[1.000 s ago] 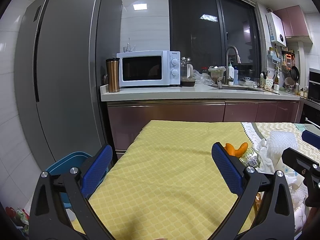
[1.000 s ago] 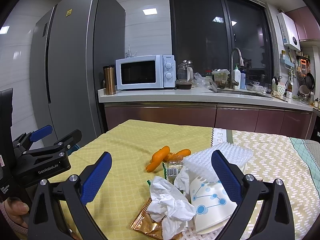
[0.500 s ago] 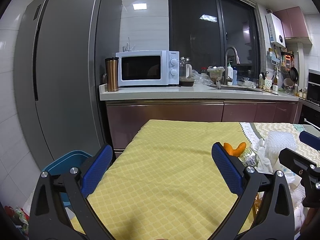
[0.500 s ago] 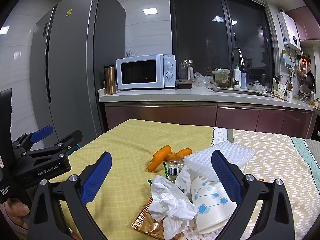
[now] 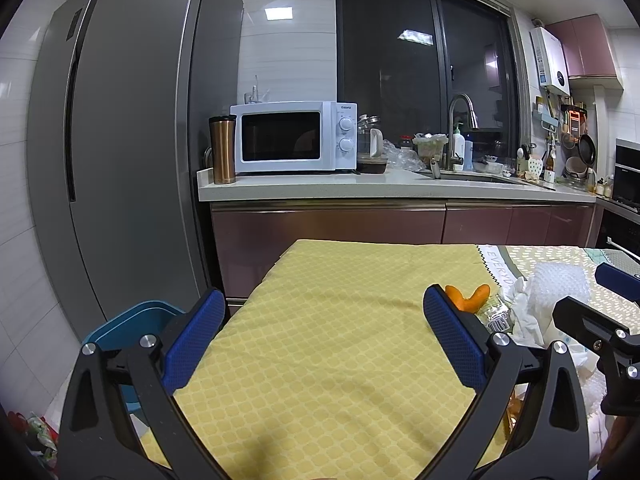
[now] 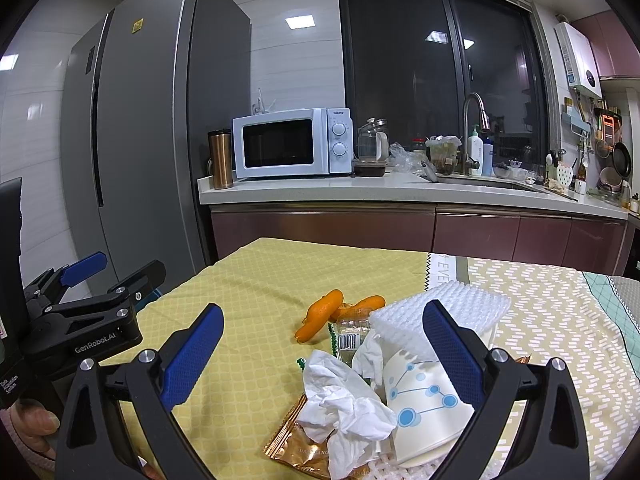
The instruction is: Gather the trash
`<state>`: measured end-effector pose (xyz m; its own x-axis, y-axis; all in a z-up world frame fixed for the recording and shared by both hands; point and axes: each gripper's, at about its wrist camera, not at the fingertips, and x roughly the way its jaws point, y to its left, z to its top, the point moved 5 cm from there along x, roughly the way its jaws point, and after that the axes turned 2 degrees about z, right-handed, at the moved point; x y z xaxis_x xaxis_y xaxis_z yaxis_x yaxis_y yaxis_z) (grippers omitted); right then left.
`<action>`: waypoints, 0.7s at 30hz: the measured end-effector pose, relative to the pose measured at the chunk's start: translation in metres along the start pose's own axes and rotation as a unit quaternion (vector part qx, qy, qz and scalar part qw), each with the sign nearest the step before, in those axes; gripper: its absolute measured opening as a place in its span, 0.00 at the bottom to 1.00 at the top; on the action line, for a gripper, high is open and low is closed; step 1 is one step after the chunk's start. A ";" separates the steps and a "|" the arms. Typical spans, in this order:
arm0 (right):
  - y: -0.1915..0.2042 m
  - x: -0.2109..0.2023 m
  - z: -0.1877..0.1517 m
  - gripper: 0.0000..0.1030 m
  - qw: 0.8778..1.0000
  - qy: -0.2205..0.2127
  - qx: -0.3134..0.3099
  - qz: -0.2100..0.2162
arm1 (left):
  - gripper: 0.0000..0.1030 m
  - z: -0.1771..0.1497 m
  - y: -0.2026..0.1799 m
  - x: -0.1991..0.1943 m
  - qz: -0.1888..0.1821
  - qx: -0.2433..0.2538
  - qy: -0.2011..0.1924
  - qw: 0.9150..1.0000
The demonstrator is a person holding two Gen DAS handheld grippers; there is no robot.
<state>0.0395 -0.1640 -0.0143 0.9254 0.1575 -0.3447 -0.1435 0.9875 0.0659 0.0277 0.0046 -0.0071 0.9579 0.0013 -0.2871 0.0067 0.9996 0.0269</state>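
A heap of trash lies on the yellow tablecloth: crumpled white tissue, a paper cup with blue dots on its side, a gold wrapper, white bubble wrap, a clear barcoded packet and orange peel. My right gripper is open and empty, hovering just before the heap. My left gripper is open and empty over bare cloth, left of the heap; the peel and bubble wrap show at its right.
A blue bin stands on the floor beside the table's left edge, in front of the grey fridge. Behind the table runs a counter with a microwave, a copper tumbler and a sink tap.
Both views have shifted only slightly; the grippers stay open and empty, and the trash has not moved.
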 end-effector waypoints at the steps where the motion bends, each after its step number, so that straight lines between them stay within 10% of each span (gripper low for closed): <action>1: 0.000 0.000 0.000 0.93 1.000 0.000 0.000 0.000 | 0.95 0.000 0.000 0.000 0.000 0.000 0.000 1.000; 21: 0.001 0.001 0.000 0.93 1.000 0.002 0.002 0.003 | 0.95 -0.003 -0.005 -0.002 -0.009 0.001 0.004 1.000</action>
<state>0.0403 -0.1629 -0.0148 0.9232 0.1644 -0.3475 -0.1487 0.9863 0.0717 0.0248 -0.0002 -0.0092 0.9552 -0.0167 -0.2956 0.0249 0.9994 0.0239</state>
